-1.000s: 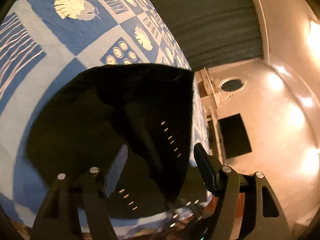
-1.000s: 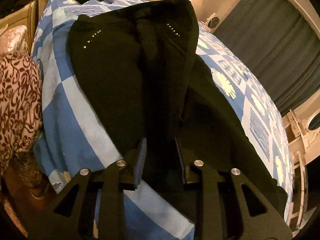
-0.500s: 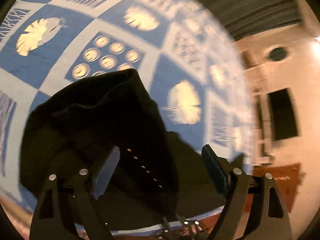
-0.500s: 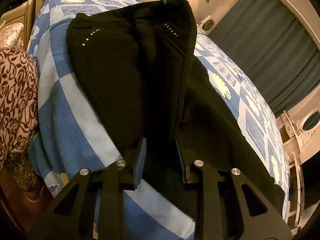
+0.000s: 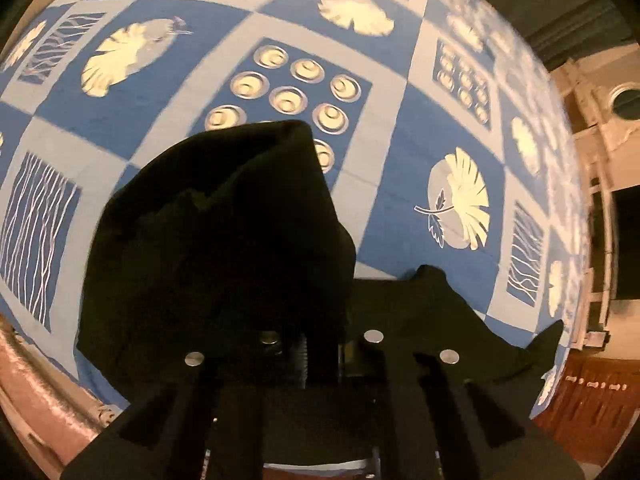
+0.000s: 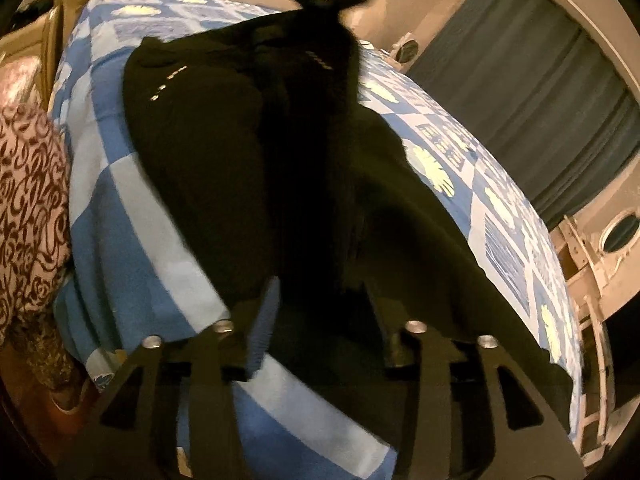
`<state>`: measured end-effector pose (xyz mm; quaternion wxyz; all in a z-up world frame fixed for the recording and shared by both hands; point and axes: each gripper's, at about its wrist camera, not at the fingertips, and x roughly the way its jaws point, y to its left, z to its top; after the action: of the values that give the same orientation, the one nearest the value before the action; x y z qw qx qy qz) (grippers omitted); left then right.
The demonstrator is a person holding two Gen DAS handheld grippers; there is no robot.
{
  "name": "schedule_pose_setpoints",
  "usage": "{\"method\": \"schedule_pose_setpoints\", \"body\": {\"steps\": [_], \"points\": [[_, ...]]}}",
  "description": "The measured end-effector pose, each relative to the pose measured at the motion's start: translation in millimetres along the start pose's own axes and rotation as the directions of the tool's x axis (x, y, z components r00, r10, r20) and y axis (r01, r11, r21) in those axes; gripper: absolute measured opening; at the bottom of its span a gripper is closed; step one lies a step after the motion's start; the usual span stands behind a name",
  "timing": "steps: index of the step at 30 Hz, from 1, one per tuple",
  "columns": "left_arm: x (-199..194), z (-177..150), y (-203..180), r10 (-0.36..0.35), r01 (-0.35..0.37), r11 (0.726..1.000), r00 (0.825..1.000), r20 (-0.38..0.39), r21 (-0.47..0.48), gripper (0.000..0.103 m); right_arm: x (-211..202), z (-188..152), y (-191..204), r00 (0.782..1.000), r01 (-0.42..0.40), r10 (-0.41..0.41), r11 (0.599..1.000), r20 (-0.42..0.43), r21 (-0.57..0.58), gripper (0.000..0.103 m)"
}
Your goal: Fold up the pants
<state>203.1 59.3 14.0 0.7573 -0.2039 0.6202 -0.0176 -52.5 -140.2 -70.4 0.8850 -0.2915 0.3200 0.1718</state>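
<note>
**Both claws on black pants over a patterned bed**

The black pants (image 6: 248,168) lie spread across the blue patchwork bedspread (image 5: 400,128). The left claw (image 5: 320,344) is closed tight on a bunched fold at the waist end, lifting it off the bed. The right claw (image 6: 324,316) is partly parted, its fingers on either side of pant fabric near the bed's edge; whether it pinches the fabric I cannot tell.

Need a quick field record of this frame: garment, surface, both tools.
garment: black pants, waist end bunched and lifted
surface: blue patchwork bedspread
left tool: shut on pants fabric at the waist end
right tool: open, fingers straddling the leg fabric
other: dark curtain behind the bed
</note>
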Motion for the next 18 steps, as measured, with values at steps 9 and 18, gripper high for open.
{"method": "schedule_pose_setpoints", "body": {"steps": [9, 18], "points": [[-13, -77, 113, -0.234, 0.246, 0.954, 0.968, 0.087, -0.169, 0.010, -41, -10, -124, 0.949, -0.314, 0.259, 0.717, 0.181, 0.622, 0.090], [23, -114, 168, -0.405, 0.428, 0.870, 0.904, 0.139, -0.244, 0.012, -22, -152, -219, 0.948, -0.232, 0.200, -0.104, 0.249, 0.967, 0.090]]}}
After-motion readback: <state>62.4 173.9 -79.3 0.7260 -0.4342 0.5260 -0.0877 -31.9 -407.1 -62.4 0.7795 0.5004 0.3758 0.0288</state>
